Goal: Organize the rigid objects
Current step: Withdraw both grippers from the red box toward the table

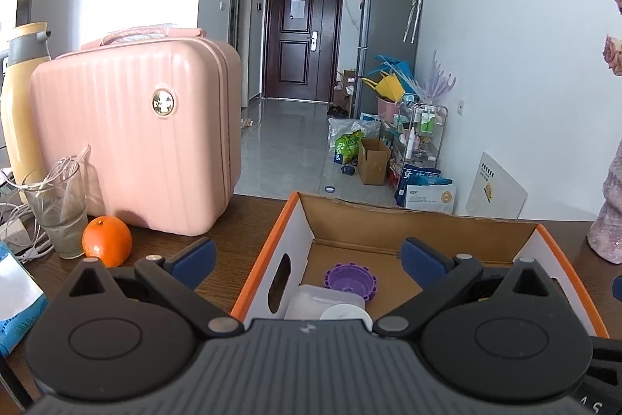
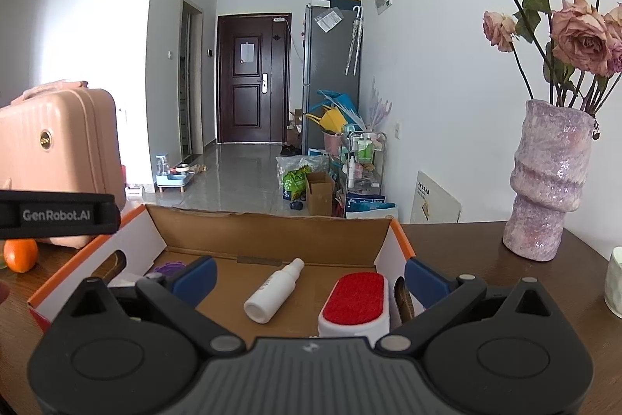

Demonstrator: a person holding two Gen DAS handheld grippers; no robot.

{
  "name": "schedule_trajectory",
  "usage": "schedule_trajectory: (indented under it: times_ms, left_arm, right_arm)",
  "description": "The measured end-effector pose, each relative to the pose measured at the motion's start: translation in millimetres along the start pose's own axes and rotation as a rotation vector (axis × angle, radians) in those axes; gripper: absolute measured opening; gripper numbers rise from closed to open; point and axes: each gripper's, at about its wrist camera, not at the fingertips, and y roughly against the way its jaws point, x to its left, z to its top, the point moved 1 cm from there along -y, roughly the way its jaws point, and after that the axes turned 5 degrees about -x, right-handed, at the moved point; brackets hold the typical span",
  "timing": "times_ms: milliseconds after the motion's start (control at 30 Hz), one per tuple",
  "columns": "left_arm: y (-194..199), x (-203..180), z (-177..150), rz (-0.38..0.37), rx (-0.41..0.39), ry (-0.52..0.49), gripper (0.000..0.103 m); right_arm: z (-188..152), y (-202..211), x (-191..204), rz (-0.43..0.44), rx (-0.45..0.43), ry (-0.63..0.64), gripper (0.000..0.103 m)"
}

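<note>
An open cardboard box with an orange rim (image 1: 268, 247) (image 2: 404, 240) stands on the dark wooden table. Inside lie a purple toothed ring (image 1: 350, 281) (image 2: 171, 267), a clear plastic case (image 1: 322, 302), a white round lid (image 1: 346, 312), a white spray bottle (image 2: 274, 292) and a red-topped white brush (image 2: 357, 302). My left gripper (image 1: 307, 255) hangs open above the box's left part, nothing between its blue pads. My right gripper (image 2: 309, 277) is open too, above the bottle and brush, touching neither.
A pink hard case (image 1: 136, 135) (image 2: 58, 150) stands left of the box, with an orange (image 1: 107, 240) (image 2: 19, 255), a glass (image 1: 58, 205) and a yellow jug (image 1: 19, 96) beside it. A purple vase of dried roses (image 2: 548, 181) and a white cup (image 2: 614, 282) stand right.
</note>
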Motion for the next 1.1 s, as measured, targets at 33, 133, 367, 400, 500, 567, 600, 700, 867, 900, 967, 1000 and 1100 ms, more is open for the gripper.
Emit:
schedule_trajectory:
  times_ms: [33,133,367,400,500,567,600,700,867,900,967,1000,1100]
  left_arm:
    - [1.9,0.0,0.3,0.0,-0.002,-0.003,0.103]
    - [8.8,2.5,0.6,-0.001,-0.005,0.001,0.103]
    - [27.4,10.4,-1.4,0.008,-0.014,0.009,0.103]
    - [30.6,11.4,-2.3,0.008,-0.013,0.009,0.103]
    - [39.8,13.2,-4.1,0.011,-0.013,0.008,0.103]
    - [47.2,15.4,-6.0,0.01,-0.016,0.009,0.103]
    - [51.0,16.6,-7.1,0.009,-0.017,0.009,0.103]
    - [62.1,18.6,-11.2,0.006,-0.018,0.005,0.103]
    - [79.8,20.9,-16.5,0.004,-0.018,0.0,0.103]
    - [83.8,21.2,-17.6,0.005,-0.019,0.0,0.103]
    - [89.8,23.0,-20.0,0.003,-0.019,0.001,0.103]
    - [93.7,24.2,-21.6,0.003,-0.019,0.002,0.103]
    - [104.2,27.3,-26.1,0.002,-0.018,0.002,0.103]
  right_arm:
    - [0.3,1.8,0.0,0.0,-0.003,0.001,0.103]
    - [0.9,7.7,-1.2,0.004,-0.009,0.001,0.103]
    - [-0.2,29.5,-1.9,0.023,-0.024,0.016,0.103]
    - [-0.3,32.2,-2.2,0.026,-0.026,0.018,0.103]
    - [-1.8,41.1,-2.0,0.038,-0.027,0.028,0.103]
    - [-2.3,48.2,-1.6,0.044,-0.029,0.033,0.103]
    - [-2.7,51.5,-1.6,0.047,-0.03,0.032,0.103]
    - [-4.7,62.6,-2.0,0.057,-0.033,0.034,0.103]
    - [-9.1,80.9,-1.8,0.068,-0.037,0.04,0.103]
    - [-10.5,84.3,-2.3,0.069,-0.037,0.04,0.103]
    - [-12.1,90.9,-2.8,0.072,-0.035,0.04,0.103]
    - [-12.9,94.2,-3.0,0.073,-0.034,0.04,0.103]
    - [-15.5,103.8,-4.0,0.077,-0.036,0.039,0.103]
